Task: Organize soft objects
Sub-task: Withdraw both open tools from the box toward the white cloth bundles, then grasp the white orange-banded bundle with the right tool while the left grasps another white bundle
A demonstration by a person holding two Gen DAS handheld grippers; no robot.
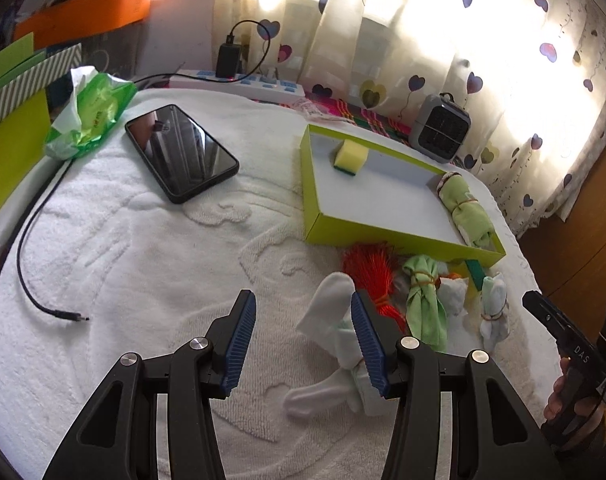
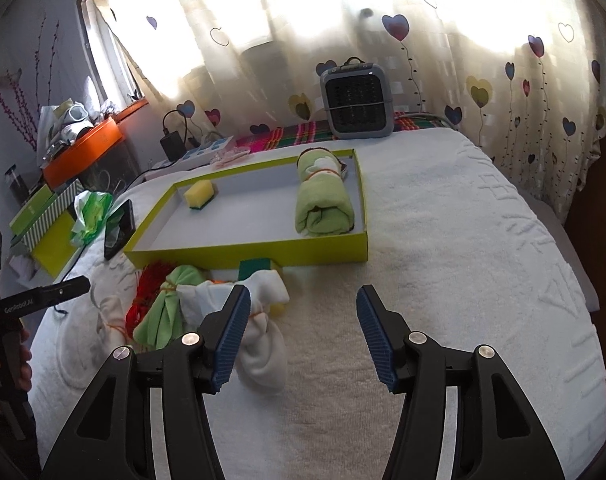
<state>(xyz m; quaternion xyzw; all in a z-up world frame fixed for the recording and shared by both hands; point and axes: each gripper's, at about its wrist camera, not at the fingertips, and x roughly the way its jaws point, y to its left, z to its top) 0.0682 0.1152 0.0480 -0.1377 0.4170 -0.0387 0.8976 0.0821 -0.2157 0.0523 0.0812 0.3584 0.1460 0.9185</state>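
Note:
A lime-green tray [image 1: 319, 204] [image 2: 247, 251] lies on the white towel and holds a yellow sponge [image 1: 351, 156] [image 2: 200, 195] and a rolled green cloth [image 1: 469, 210] [image 2: 323, 204]. In front of it lie several tied soft bundles: a white one [image 1: 331, 312] [image 2: 263, 344], a green one [image 1: 425, 304] [image 2: 167, 312], an orange-red tassel [image 1: 369, 270] [image 2: 143, 284] and a small white one [image 1: 493, 308]. My left gripper [image 1: 303, 344] is open, its right finger beside the white bundle. My right gripper [image 2: 303, 340] is open, just right of the white bundle.
A black phone [image 1: 181, 152] and a green tissue pack [image 1: 91, 112] lie at the left, with a loose cable [image 1: 35, 272]. A power strip [image 1: 243, 82] and a grey mini heater [image 1: 441, 128] [image 2: 357, 100] stand at the back. Boxes stand at the far left [image 1: 11, 136].

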